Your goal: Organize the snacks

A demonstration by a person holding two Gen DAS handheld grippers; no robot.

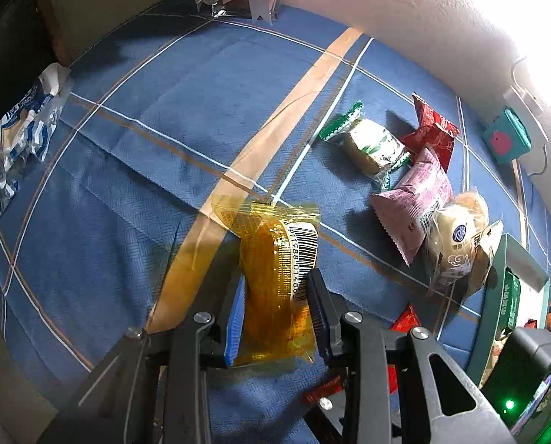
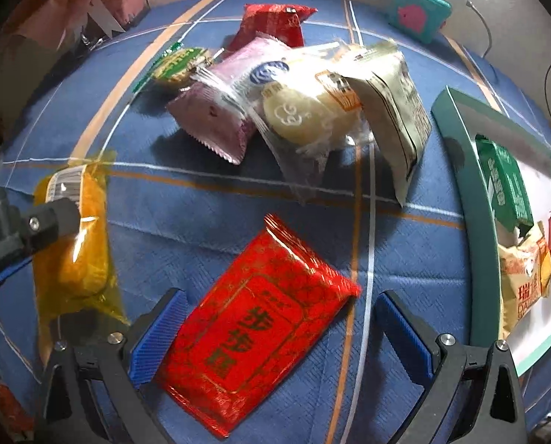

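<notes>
The left gripper (image 1: pixel 277 318) has dark grey angular arms with round silver screws and ribbed blue pads (image 1: pixel 236 318) on its fingers. The right gripper (image 2: pixel 281 336) looks the same: black arms, silver screws, ribbed blue pads (image 2: pixel 157 340).

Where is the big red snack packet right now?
In the right wrist view, the big red packet lies flat on the blue cloth between the open right gripper fingers, near the yellow packet.
</notes>
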